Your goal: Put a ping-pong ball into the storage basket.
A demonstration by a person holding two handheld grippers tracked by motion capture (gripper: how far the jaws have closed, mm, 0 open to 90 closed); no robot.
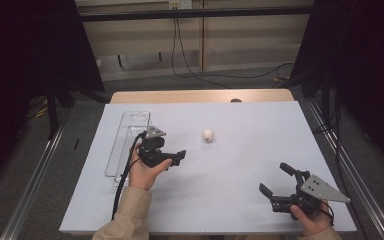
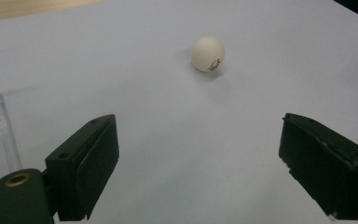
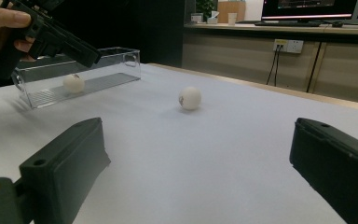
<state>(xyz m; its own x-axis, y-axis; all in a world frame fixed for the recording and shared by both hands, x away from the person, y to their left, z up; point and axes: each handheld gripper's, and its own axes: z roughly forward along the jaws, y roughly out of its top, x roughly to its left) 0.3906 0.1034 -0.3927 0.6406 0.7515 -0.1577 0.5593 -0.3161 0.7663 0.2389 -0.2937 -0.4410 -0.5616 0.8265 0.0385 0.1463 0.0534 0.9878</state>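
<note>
White ping-pong ball: loose on table, frame centre, apart from clear tray holding another ball. Left gripper: jaws wide, empty; I should straddle the ball squarely, close gently. Right gripper: wide, empty.

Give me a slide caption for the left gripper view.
Open left gripper faces a white ball on the table.

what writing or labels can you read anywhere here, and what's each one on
Nothing can be read.
Ball on the table: a small dark and red print near its lower side, too blurred to read.
Ball in the clear box: a tiny dark mark, too small to read.
Monitor at the back: faint coloured lines on the screen, too small to read.
</note>
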